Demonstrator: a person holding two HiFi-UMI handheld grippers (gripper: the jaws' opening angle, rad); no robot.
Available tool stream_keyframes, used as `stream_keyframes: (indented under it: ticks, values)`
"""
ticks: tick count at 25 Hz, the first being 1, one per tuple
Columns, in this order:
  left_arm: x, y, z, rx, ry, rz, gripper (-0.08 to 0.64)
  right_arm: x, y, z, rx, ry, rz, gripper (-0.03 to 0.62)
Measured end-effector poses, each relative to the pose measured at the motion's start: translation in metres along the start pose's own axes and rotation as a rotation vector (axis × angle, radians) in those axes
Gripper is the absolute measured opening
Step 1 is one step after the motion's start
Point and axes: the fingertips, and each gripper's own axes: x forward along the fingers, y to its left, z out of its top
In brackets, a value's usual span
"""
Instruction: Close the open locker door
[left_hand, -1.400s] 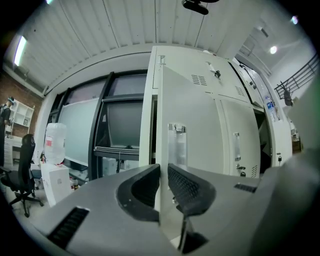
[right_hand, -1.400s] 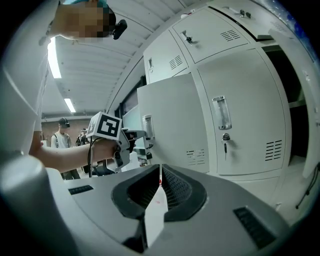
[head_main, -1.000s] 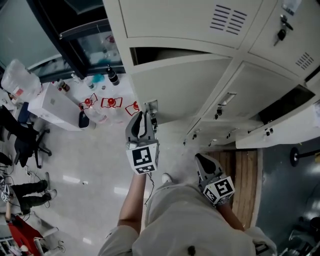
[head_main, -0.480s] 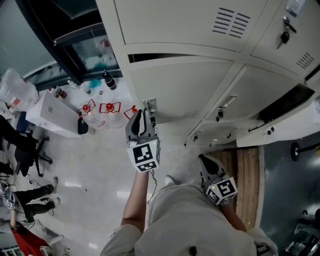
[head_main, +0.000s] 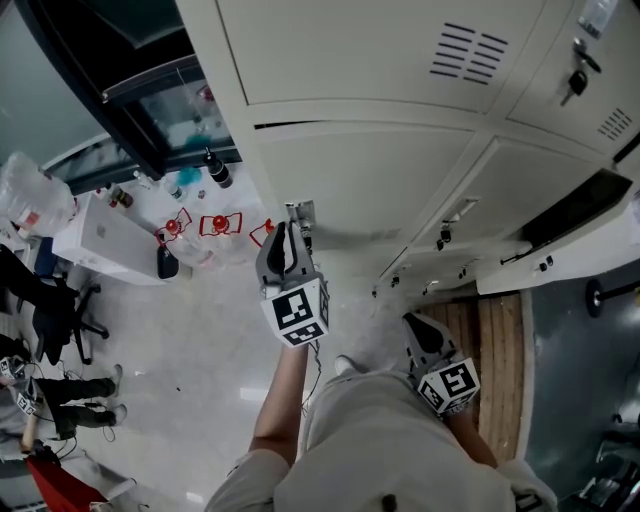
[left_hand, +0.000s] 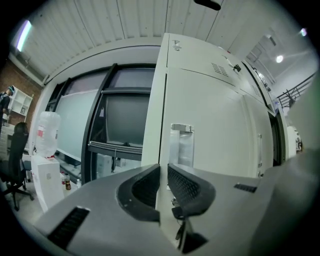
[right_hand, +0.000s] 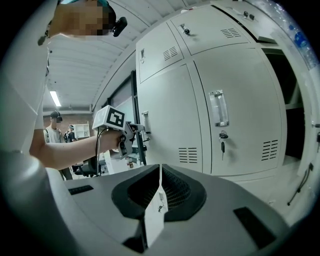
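The door (head_main: 350, 180), all but shut against the lockers, is being pinched at its free edge by the left gripper (head_main: 286, 240), jaws narrow. A square push is being advised, with release before the edge seats. The right gripper (head_main: 415, 325) is being held low, jaws together, empty. Bottles (head_main: 200, 225) are standing clear; nothing is obstructing.

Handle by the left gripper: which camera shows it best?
The left gripper view: the handle on the locker door stands large and face-on just above the jaws. The head view shows it small, from above, past the left gripper; the right gripper view shows it far off and side-on.
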Motion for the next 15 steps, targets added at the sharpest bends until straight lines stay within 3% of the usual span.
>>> stream_keyframes:
  ticks: [11,15]
  values:
    - [0.013,0.001,-0.003,0.016,0.036,0.057,0.052,0.009,-0.002,0.0,-0.005,0.008,-0.012,0.034]
    - [0.018,0.003,0.0,0.023,0.006,0.064,0.054,0.009,-0.004,0.0,-0.011,0.013,-0.022,0.034]
